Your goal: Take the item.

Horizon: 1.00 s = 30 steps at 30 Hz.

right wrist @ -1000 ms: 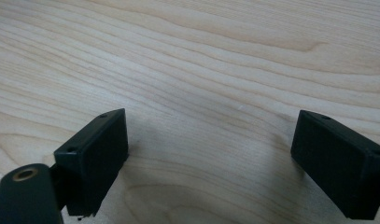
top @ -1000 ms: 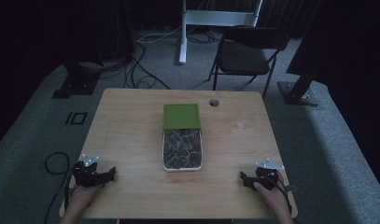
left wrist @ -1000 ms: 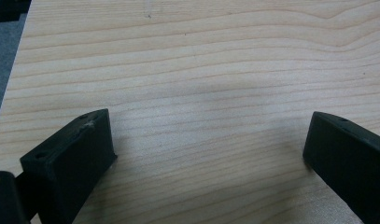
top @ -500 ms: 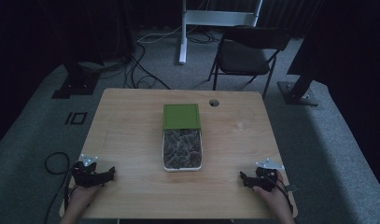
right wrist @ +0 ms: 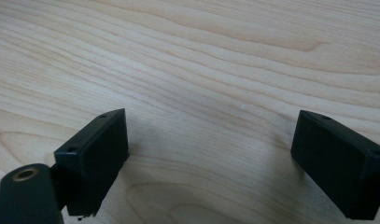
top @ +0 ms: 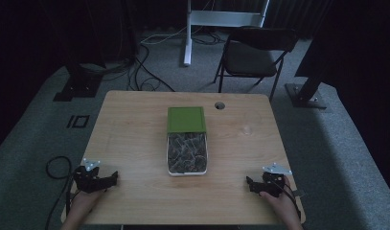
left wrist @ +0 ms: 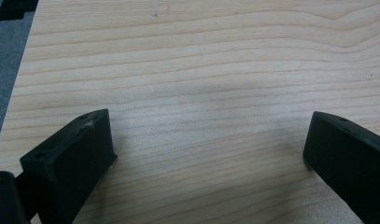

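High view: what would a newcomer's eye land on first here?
Most likely the bright green lid at the middle of the wooden table, lying at the far end of an open white container full of dark mixed bits. Next, the left gripper and right gripper at the near corners, jaws spread wide over bare wood, well apart from the container.

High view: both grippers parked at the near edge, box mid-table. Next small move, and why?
Probably bring the left gripper forward toward the open box. Both it and the right gripper rest open and empty; the green lid lies behind the box, untouched.
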Each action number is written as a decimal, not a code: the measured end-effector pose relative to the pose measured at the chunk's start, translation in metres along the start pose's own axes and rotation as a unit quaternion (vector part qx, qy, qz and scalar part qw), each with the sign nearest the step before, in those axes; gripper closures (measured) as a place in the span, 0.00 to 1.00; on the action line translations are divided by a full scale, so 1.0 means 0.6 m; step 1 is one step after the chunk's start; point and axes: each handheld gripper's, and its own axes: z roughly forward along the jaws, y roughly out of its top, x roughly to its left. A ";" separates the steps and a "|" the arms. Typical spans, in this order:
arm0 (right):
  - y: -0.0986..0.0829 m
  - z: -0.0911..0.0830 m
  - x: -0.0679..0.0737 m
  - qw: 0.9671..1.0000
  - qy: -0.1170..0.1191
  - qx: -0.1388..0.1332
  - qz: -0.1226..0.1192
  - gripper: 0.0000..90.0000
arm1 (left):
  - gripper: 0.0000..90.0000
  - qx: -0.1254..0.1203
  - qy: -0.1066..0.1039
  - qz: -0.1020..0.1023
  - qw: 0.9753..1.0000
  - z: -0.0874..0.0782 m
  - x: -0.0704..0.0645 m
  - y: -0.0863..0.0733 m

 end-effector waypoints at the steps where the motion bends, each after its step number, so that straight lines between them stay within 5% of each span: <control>1: 0.000 0.000 0.000 1.000 0.000 0.000 0.000 0.12 | 0.03 0.000 0.000 0.000 1.000 0.000 0.000 0.000; 17: 0.010 -0.018 -0.004 0.999 -0.006 -0.025 0.031 0.12 | 0.03 0.000 0.000 0.000 1.000 0.000 0.000 0.000; 30: 0.033 -0.025 0.012 0.999 0.001 -0.040 0.023 0.12 | 0.03 0.000 0.000 0.000 1.000 0.000 0.000 0.000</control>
